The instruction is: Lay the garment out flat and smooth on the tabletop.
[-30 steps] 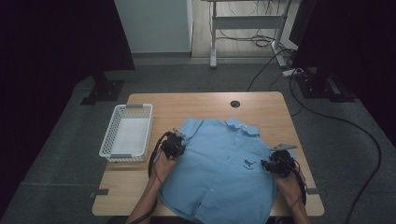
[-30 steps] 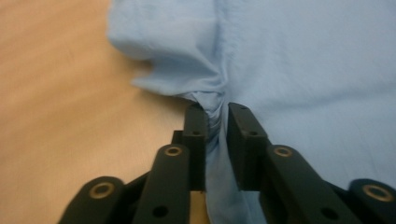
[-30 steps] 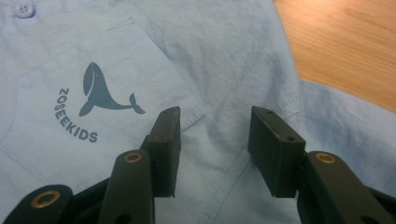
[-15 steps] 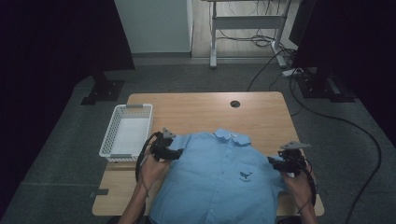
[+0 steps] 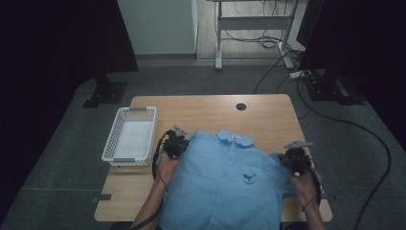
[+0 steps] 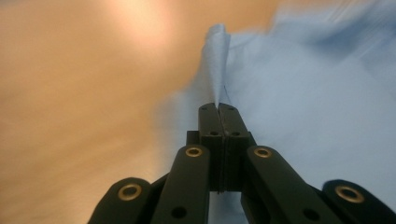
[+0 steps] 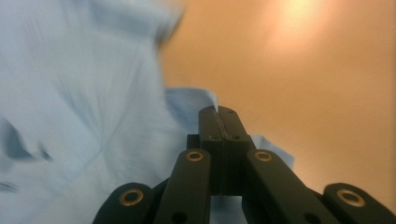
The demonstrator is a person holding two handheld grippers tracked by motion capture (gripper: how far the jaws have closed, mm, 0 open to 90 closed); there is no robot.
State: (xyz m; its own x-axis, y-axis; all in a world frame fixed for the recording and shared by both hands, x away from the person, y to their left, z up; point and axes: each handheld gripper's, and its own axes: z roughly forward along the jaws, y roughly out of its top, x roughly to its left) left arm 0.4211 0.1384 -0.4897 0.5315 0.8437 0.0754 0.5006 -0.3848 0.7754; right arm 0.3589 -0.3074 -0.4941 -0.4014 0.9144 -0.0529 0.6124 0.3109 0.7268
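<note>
A light blue short-sleeved shirt (image 5: 230, 187) with a collar and a small dark chest emblem lies face up on the wooden table (image 5: 210, 108), its hem hanging over the near edge. My left gripper (image 5: 178, 143) has just closed on the shirt's left shoulder; in the left gripper view the gripper (image 6: 218, 108) pinches a raised fold of blue cloth (image 6: 217, 56). My right gripper (image 5: 289, 155) has just closed on the right sleeve's edge; in the right gripper view the gripper (image 7: 218, 111) clamps a corner of the shirt (image 7: 70, 93). Both shoulders are held slightly off the table.
A white slotted basket (image 5: 129, 136) stands at the table's left edge, close to my left gripper. A round cable hole (image 5: 241, 106) sits near the far edge. Bare wood lies beyond the collar. Cables and desk legs cross the floor behind.
The shirt has slid toward the person and straightened, collar now nearer the front. Both grippers rose a little while holding the shoulders; the right one shifted outward.
</note>
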